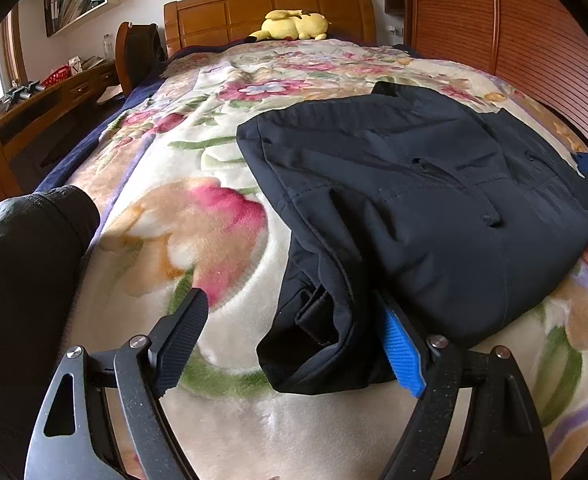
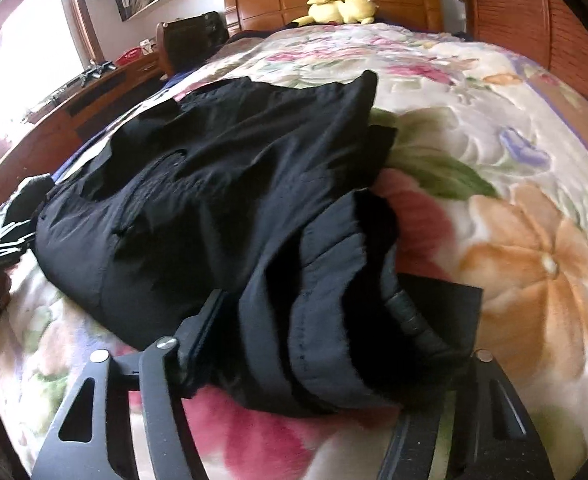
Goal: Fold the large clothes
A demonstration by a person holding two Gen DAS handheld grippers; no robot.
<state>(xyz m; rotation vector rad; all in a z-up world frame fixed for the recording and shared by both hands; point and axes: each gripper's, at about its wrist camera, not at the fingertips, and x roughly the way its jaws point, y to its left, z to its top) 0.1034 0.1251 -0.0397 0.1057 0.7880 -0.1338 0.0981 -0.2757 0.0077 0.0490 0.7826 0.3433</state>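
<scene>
Both fingers sit at the bed's near edge: left gripper (image 1: 294, 344) gapes around a jacket (image 1: 434, 184) cuff, unpressed, while right gripper (image 2: 314, 344) straddles bunched fabric, grip unclear.

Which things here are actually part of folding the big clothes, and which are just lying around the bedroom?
Part of the job:
- black jacket, spread on the floral blanket
- left claw, open, a jacket fold between its fingers
- right claw, around a bunched jacket sleeve

Just lying about:
- yellow plush toy by the headboard
- red basket on the desk
- wall shelf
</scene>
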